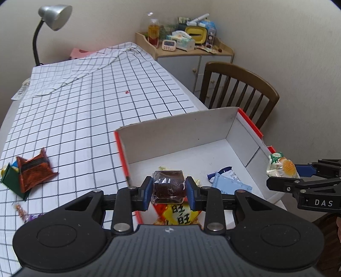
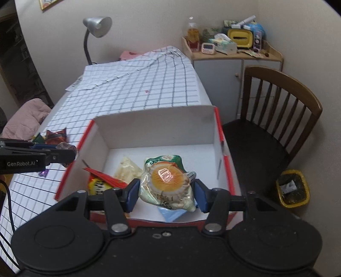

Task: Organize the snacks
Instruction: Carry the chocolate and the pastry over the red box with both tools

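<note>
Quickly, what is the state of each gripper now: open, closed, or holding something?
Left gripper: closed on a dark brown cube-shaped snack in clear wrap.
Right gripper: closed on a green-and-orange round snack packet.

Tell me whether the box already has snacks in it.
Partly filled: the box holds a red-yellow packet, a pale wrapper and a blue packet.

A table [image 1: 12, 119] wears a white checked cloth [image 1: 96, 106]; on the cloth sits an open box [image 1: 179, 132]; some snack packets [image 1: 29, 172] lie near the table's left edge; a lamp [image 1: 51, 19] stands at the far end.
</note>
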Tool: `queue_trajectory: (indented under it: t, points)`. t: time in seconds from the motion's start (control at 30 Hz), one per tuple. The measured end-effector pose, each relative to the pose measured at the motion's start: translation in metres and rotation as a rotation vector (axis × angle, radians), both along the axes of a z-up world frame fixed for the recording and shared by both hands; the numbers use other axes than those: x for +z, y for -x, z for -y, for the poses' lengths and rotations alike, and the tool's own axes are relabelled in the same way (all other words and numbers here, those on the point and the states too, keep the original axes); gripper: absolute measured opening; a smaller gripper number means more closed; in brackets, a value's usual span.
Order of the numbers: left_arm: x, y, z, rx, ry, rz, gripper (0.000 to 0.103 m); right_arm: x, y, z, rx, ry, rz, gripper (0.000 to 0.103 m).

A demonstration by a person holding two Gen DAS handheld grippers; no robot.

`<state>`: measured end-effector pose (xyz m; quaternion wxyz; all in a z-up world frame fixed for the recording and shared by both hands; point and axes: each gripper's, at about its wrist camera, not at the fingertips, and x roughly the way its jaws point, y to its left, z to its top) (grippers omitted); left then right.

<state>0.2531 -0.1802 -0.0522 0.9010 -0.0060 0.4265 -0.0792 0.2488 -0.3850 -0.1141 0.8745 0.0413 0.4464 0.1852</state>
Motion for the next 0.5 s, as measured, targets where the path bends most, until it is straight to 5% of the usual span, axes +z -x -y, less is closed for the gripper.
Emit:
queue_trajectory:
  t: [0.5]
  points:
    - [-0.036, -0.066, 0.024, -0.027, -0.071, -0.086, 0.032, -0.035, -0.041, -0.02, 0.056, 0.071, -0.056, 0.052]
